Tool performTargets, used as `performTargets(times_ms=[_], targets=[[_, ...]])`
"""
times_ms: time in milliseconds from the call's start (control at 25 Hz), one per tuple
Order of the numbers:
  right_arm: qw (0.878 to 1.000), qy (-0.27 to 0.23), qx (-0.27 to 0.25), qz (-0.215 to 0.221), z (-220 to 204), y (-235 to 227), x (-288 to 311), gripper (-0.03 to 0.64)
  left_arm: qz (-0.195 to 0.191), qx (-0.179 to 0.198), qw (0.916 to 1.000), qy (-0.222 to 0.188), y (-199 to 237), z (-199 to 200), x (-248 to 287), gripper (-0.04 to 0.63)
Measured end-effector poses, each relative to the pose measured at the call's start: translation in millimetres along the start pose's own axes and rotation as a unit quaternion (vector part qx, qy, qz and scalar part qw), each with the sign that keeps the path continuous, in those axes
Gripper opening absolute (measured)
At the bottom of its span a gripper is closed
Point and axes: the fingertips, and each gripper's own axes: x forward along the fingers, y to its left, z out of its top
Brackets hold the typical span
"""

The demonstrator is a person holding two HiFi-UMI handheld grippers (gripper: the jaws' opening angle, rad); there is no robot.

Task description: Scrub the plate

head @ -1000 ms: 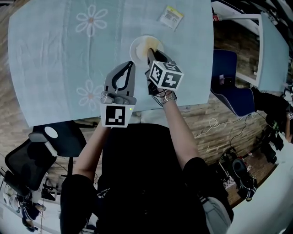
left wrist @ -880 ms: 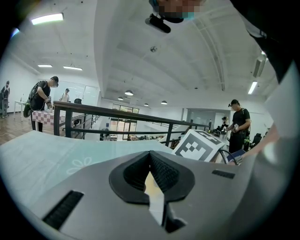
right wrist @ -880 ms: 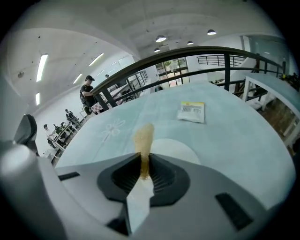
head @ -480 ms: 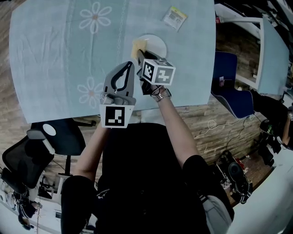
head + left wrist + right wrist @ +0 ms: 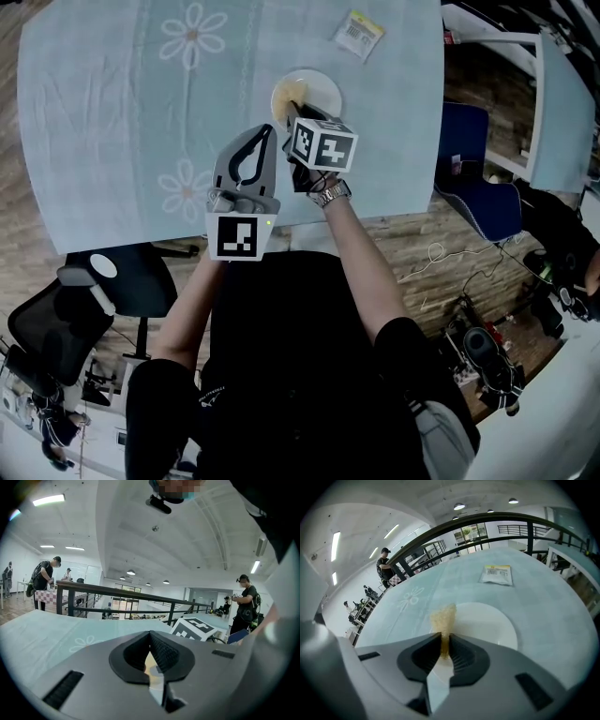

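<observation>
Right gripper point(image 5: 443, 639): jaws clamped on a scrubbing sponge point(image 5: 444, 616); the ribbed dark pads pinch its lower end; the rest sticks out past the tips

Sponge: a narrow, yellowish strip, porous and rough-looking, soft enough to squash thin between the pads; its long axis runs along the gripper's own line, out toward the plate

Plate point(image 5: 487, 620): directly ahead of and below the right gripper's tips, on the table; the sponge's free end lies over the plate's left part in the right gripper view; whether it presses on the surface, I cannot tell

Deciding relation: the plate is forward of the right gripper, not to either side, so scrubbing likely needs only a downward press and a sweep across; being round, the plate offers no preferred direction

Plate's make: white, smooth, glossy, shallow, with a low rim; likely to slide on cloth if pushed hard with nothing steadying it

Left gripper point(image 5: 150, 634): jaws together on nothing; held back nearer the body, off the plate, so the right gripper is the nearer one

Tablecloth point(image 5: 112, 122): pale blue fabric, lightly creased, printed with white flowers

Packet point(image 5: 498, 573): small, flat, labelled; beyond the plate, well apart from it
</observation>
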Motion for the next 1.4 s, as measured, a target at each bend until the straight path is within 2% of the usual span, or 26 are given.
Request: performTargets(times_ms=[160,600,1400], targets=[[1.0,0.003,-0.002,-0.021,1,-14,-2,0.052,-0.006,0.005,1.0,0.001,-4,2,4,0.012],[0.999,0.006,-0.018,-0.035,1,-27,-7,0.052,-0.016,0.006,0.9998,0.006,-10,2,9,0.012],[0.998,0.0,0.003,-0.07,-1,-62,-17,0.052,-0.024,0.009,0.9996,0.009,-17,-2,9,0.012]])
